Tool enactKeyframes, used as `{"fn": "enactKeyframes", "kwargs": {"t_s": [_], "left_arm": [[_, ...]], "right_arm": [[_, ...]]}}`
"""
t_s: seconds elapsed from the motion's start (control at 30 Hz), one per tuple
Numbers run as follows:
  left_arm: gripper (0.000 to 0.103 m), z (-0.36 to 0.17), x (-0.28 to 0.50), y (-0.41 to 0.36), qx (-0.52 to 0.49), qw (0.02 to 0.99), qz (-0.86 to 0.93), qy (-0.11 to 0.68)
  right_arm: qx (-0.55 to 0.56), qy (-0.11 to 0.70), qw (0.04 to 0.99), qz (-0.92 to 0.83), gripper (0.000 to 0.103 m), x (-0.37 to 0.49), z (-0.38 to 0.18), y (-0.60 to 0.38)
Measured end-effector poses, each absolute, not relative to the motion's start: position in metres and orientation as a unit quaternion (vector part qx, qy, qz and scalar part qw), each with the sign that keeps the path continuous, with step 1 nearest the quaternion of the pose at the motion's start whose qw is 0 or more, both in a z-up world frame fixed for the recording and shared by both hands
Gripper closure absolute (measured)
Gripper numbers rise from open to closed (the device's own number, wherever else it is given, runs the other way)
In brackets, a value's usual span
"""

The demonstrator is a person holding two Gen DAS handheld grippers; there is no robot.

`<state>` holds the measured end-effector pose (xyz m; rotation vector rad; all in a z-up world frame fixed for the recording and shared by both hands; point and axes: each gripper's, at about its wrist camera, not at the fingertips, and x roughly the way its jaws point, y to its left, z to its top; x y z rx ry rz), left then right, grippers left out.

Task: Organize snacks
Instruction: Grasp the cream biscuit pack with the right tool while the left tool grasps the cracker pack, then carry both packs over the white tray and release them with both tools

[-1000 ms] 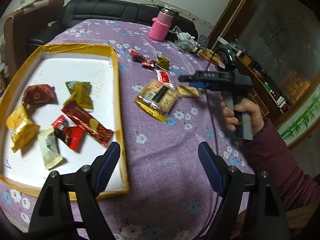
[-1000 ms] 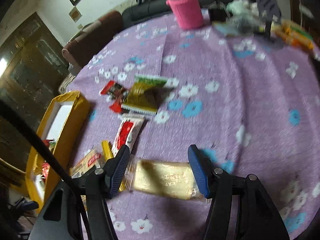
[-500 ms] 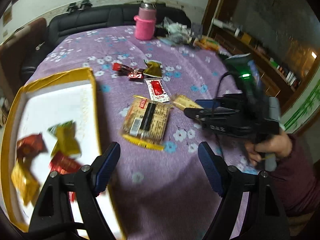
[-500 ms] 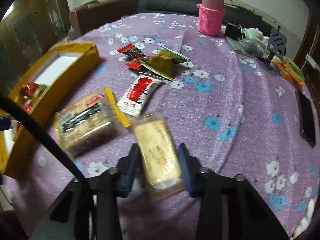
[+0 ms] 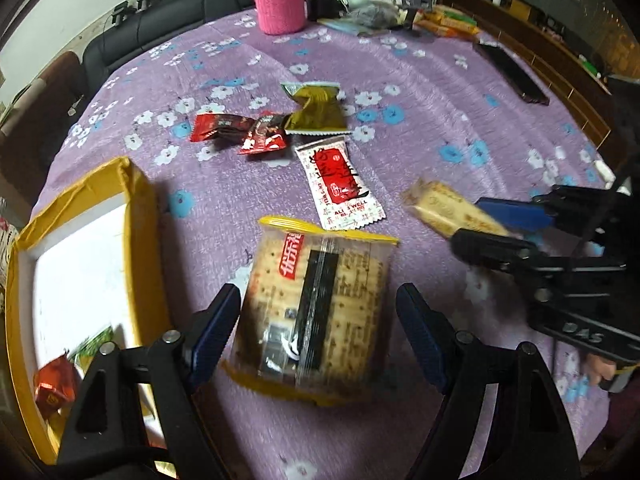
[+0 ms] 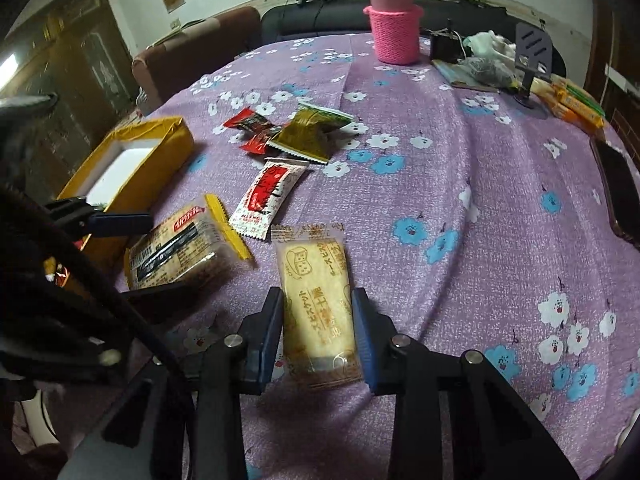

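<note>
My right gripper (image 6: 318, 332) is shut on a pale yellow biscuit packet (image 6: 318, 300), also seen in the left wrist view (image 5: 448, 210). My left gripper (image 5: 320, 328) is open, its jaws either side of a large cracker pack (image 5: 316, 304) with yellow ends lying on the purple cloth; the pack also shows in the right wrist view (image 6: 180, 248). A white-and-red sachet (image 5: 340, 184), an olive-green packet (image 5: 318, 110) and red candies (image 5: 240, 132) lie beyond. The yellow tray (image 5: 140, 216) at left holds some wrapped snacks (image 5: 54, 384).
A pink knit-covered flask (image 5: 280, 0) stands at the table's far side beside clutter (image 5: 368, 4) and orange-green boxes (image 5: 448, 22). A dark phone (image 5: 512, 74) lies at the right. A black sofa (image 5: 160, 24) sits behind the table.
My left gripper has swung from over the tray to straddle the cracker pack. My right gripper has closed on the biscuit packet and holds it.
</note>
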<state>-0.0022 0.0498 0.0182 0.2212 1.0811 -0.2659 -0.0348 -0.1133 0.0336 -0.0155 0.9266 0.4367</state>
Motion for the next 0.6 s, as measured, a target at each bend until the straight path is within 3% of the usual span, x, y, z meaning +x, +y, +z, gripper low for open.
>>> {"fn": "enactKeyframes", "kwargs": {"t_s": [0.13,0.2,0.6], "left_arm": [[0.022,0.009,0.001,0.049,0.103,0.837,-0.13,0.521],[0.031,0.011,0.002,0.052,0.093,0.837,-0.134,0.523],[0.032,0.041,-0.034,0.066,0.037,0.871,-0.131,0.473]], "right_arm": [[0.009,0.446,0.87,0.213,0.069,-0.032,0.033,-0.118],[0.011,0.445,0.87,0.213,0.069,-0.032,0.033,-0.118],[0.045,0.428,0.877,0.214,0.07,-0.03,0.035,-0.127]]}}
